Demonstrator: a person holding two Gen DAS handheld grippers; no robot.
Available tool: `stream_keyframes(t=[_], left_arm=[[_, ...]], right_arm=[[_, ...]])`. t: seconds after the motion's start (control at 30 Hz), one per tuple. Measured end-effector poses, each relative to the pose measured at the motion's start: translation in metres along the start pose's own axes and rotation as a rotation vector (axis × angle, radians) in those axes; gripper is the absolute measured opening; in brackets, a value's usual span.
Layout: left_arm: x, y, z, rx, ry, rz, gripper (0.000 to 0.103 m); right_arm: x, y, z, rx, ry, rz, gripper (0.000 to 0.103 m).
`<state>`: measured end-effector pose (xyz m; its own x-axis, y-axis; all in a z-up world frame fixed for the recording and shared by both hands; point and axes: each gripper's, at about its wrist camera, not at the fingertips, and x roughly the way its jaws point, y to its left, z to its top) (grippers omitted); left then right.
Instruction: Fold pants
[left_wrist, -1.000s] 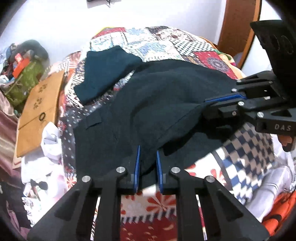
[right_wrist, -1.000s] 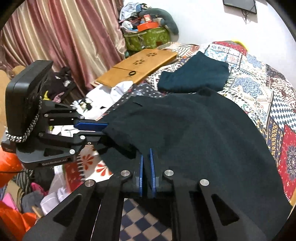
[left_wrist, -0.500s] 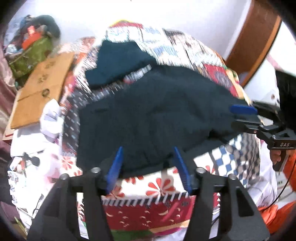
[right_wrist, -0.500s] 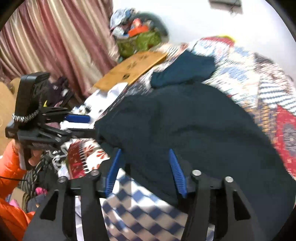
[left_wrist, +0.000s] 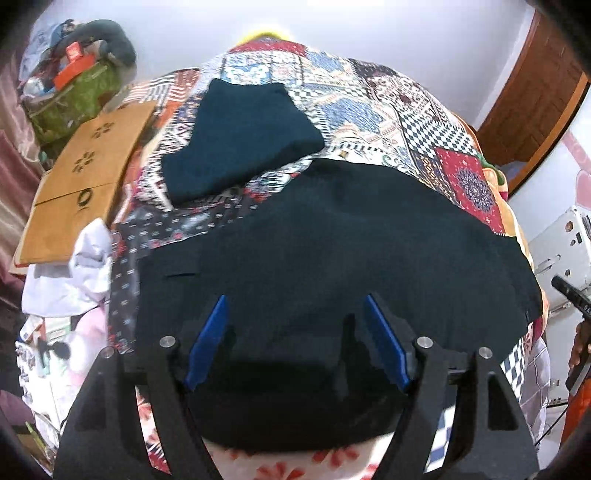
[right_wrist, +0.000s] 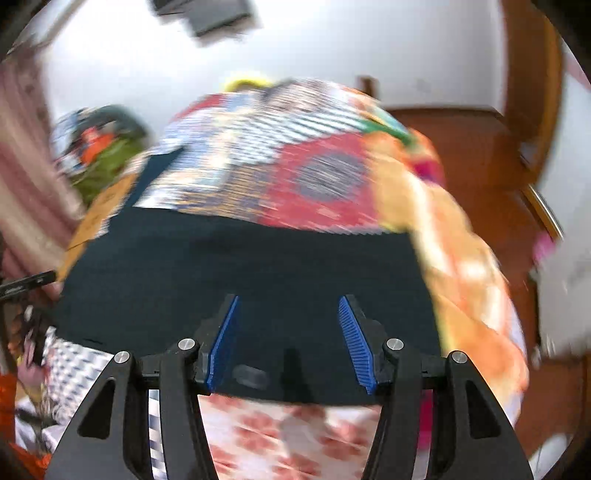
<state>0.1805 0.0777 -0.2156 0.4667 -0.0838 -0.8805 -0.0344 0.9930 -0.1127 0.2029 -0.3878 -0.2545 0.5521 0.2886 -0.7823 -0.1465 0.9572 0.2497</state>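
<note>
Two tools hang over the bed, and neither grips anything. My left tool (left_wrist: 295, 339) has its jaws still spreading, blue pads (left_wrist: 207, 343) apart above the dark pants (left_wrist: 332, 258), with only flat cloth under the gap. My right tool (right_wrist: 288, 339) also stands with its jaws apart over the same cloth, nothing pinched between them; its view is badly smeared, so fine detail there is lost.

The pants lie spread across the near half of the bed (left_wrist: 461, 173), on the patchwork quilt, their lower edge draped at the bed's near edge. A second, folded dark garment (left_wrist: 236, 140) sits further in, toward the far left corner, apart from the pants.

I judge the pants soft, limp and light: they will sag and crease wherever unsupported, and the knit-looking surface should not slip between ribbed pads. I would pinch an edge or corner, both layers together, one tool on each end of the same edge, so the fold carries over evenly. A single-layer pinch would likely drag the top layer askew.
</note>
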Motion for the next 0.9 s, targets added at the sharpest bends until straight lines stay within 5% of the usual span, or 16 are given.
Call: stream_keyframes(t=[0.17, 0.3, 0.67, 0.73, 0.83, 0.9], left_arm=[[0.037, -0.023, -0.002, 0.035, 0.102, 0.024, 0.076], [0.035, -0.031, -0.01, 0.054, 0.057, 0.078, 0.08], [0.039, -0.021, -0.015, -0.019, 0.053, 0.065, 0.092], [0.038, -0.023, -0.016, -0.014, 0.044, 0.074, 0.092], [0.036, -0.03, -0.017, 0.014, 0.024, 0.111, 0.092], [0.034, -0.034, -0.018, 0.038, 0.011, 0.138, 0.092]], right_arm=[[0.008, -0.045, -0.016, 0.083, 0.04, -0.094, 0.051], [0.018, -0.063, -0.027, 0.149, 0.054, -0.084, 0.051], [0.04, -0.058, -0.019, 0.122, 0.026, -0.049, 0.054], [0.044, -0.054, -0.019, 0.104, 0.005, -0.068, 0.047], [0.05, -0.047, -0.019, 0.054, -0.022, -0.167, 0.014], [0.05, -0.045, -0.017, 0.037, -0.025, -0.172, 0.013]])
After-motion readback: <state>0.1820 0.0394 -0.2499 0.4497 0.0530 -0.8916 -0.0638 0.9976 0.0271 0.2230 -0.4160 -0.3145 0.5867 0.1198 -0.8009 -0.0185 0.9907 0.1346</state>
